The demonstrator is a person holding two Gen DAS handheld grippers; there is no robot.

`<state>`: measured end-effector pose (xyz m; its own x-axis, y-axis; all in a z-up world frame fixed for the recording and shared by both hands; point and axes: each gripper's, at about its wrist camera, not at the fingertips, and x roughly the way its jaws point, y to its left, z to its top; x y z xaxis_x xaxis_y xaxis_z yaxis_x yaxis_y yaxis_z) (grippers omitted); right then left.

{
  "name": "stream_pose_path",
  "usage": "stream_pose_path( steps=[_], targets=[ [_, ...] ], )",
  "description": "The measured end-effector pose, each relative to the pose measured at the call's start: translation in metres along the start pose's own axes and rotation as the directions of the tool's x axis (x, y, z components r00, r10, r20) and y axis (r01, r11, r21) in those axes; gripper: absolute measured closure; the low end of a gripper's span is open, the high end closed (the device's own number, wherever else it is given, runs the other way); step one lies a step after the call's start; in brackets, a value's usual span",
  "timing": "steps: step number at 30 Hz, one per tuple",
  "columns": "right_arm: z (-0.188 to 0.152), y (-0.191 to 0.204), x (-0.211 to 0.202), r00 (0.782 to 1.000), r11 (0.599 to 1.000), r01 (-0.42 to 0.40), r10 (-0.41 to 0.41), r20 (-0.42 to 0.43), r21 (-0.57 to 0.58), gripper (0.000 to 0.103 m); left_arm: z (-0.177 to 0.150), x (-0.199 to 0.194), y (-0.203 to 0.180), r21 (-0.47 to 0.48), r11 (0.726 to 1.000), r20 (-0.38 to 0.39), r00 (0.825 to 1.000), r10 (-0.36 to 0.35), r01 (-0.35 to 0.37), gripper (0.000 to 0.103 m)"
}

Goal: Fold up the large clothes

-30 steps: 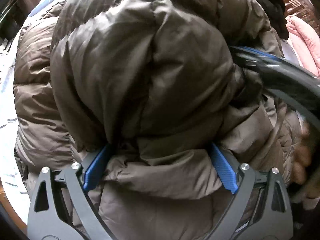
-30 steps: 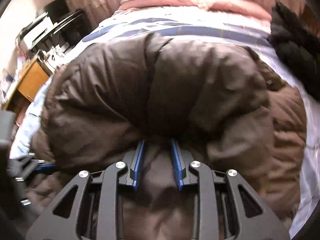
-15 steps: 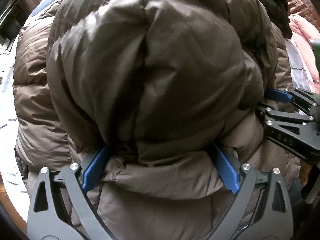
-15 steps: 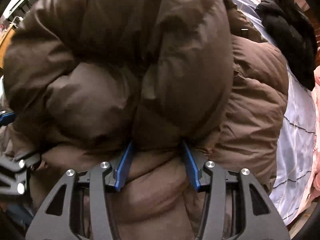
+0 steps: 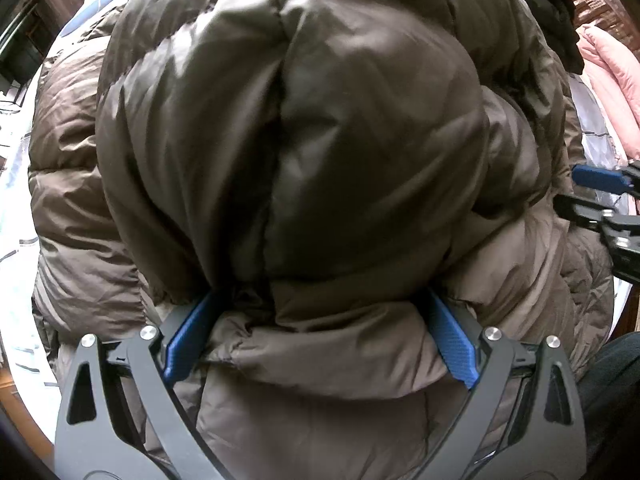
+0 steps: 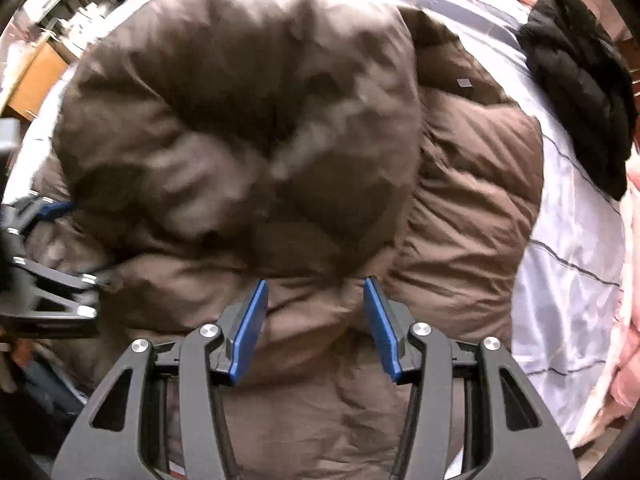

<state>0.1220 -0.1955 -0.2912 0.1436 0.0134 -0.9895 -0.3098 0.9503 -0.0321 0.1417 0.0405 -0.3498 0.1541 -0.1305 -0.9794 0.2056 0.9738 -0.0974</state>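
Released now: where the right gripper (image 6: pixel 316 322) pinched a fold half a second ago, its blue pads stand apart, clear of the puffy brown quilted down jacket (image 6: pixel 280 152). That jacket lies doubled over on the pale striped bedsheet (image 6: pixel 568 248), long axis across the bed. Left gripper (image 5: pixel 320 336) clamps a thick fold.

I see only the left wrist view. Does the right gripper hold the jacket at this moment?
Observer: No. The right gripper is open. The jacket lies below its pads, not pinched.
Operator: Does the jacket have any mark I can use for orientation?
Observer: Yes. A small grey tag shows on the lower layer, to the right of the folded-over part.
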Motion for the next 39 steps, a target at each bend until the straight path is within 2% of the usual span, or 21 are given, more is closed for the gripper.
stream_pose_path(
  steps=[4,7,9,11,12,13,15,18,21,23,25,26,28,29,30,31,32,34,36,39],
  targets=[
    [-0.004,0.008,0.039,0.997,0.999,0.033,-0.031,-0.071,0.025,0.050,-0.001,0.003,-0.003,0.004,1.000,-0.005,1.000,0.005,-0.005,0.004],
    [-0.002,0.018,0.038,0.995,0.997,0.073,-0.073,-0.071,-0.006,0.048,-0.001,0.002,-0.006,0.009,1.000,-0.003,1.000,0.014,-0.014,0.004],
    [-0.002,0.019,0.024,0.995,0.996,0.071,-0.074,-0.060,-0.049,0.046,-0.002,0.001,-0.010,0.020,1.000,-0.001,1.000,0.023,-0.023,0.004],
    [0.002,0.007,-0.002,1.000,1.000,0.015,-0.015,0.014,-0.014,0.039,-0.003,0.000,-0.013,0.025,0.999,0.000,0.999,0.033,-0.033,0.004],
    [0.004,-0.001,-0.021,0.997,0.999,-0.026,0.025,0.074,0.024,0.029,-0.004,0.000,-0.015,0.026,0.999,0.002,0.999,0.038,-0.038,0.004],
    [0.006,-0.007,-0.033,0.991,0.997,-0.056,0.049,0.124,0.053,0.021,-0.005,0.000,-0.017,0.028,0.999,0.002,0.999,0.045,-0.045,0.004],
    [0.014,-0.019,-0.057,0.967,0.984,-0.138,0.110,0.231,0.111,0.016,-0.005,-0.001,-0.022,0.031,0.998,0.002,0.998,0.059,-0.059,0.004],
    [0.041,-0.042,-0.071,0.922,0.935,-0.282,0.202,0.330,0.216,0.016,-0.006,-0.012,-0.027,0.003,0.999,0.021,0.998,0.054,-0.054,0.004],
    [0.072,-0.062,-0.058,0.923,0.911,-0.299,0.201,0.327,0.283,0.016,-0.011,-0.044,-0.030,0.002,1.000,0.092,0.996,-0.018,0.018,0.004],
    [0.094,-0.075,-0.045,0.924,0.880,-0.332,0.231,0.305,0.341,0.016,-0.016,-0.064,-0.034,0.032,0.996,0.142,0.986,-0.082,0.078,0.004],
    [0.116,-0.090,-0.028,0.908,0.830,-0.399,0.300,0.292,0.389,0.016,-0.021,-0.078,-0.042,0.080,0.991,0.183,0.975,-0.124,0.111,0.004],
    [0.124,-0.094,-0.017,0.897,0.793,-0.436,0.345,0.278,0.425,0.016,-0.024,-0.083,-0.051,0.133,0.983,0.196,0.969,-0.149,0.124,0.004],
    [0.136,-0.102,0.005,0.862,0.719,-0.506,0.442,0.248,0.476,0.016,-0.028,-0.080,-0.066,0.200,0.970,0.169,0.971,-0.171,0.136,0.004],
    [0.140,-0.103,0.017,0.831,0.665,-0.548,0.501,0.240,0.508,0.016,-0.031,-0.074,-0.076,0.242,0.960,0.136,0.974,-0.180,0.144,0.004],
    [0.142,-0.102,0.022,0.817,0.638,-0.563,0.524,0.240,0.526,0.019,-0.036,-0.066,-0.087,0.284,0.947,0.098,0.978,-0.183,0.149,0.004],
    [0.144,-0.100,0.030,0.800,0.608,-0.578,0.552,0.233,0.544,0.027,-0.040,-0.058,-0.099,0.324,0.935,0.064,0.983,-0.175,0.145,0.004],
    [0.147,-0.098,0.033,0.798,0.605,-0.578,0.559,0.225,0.548,0.031,-0.044,-0.052,-0.107,0.355,0.926,0.048,0.986,-0.158,0.131,0.004],
    [0.150,-0.094,0.032,0.797,0.604,-0.585,0.553,0.243,0.542,0.057,-0.053,-0.045,-0.124,0.419,0.904,0.039,0.993,-0.112,0.085,0.004],
    [0.152,-0.095,0.025,0.774,0.583,-0.620,0.566,0.284,0.525,0.073,-0.063,-0.045,-0.134,0.463,0.884,0.043,0.995,-0.093,0.062,0.004],
    [0.163,-0.102,0.016,0.749,0.570,-0.656,0.570,0.336,0.495,0.079,-0.064,-0.056,-0.141,0.470,0.876,0.050,0.988,-0.144,0.104,0.004]
  ],
)
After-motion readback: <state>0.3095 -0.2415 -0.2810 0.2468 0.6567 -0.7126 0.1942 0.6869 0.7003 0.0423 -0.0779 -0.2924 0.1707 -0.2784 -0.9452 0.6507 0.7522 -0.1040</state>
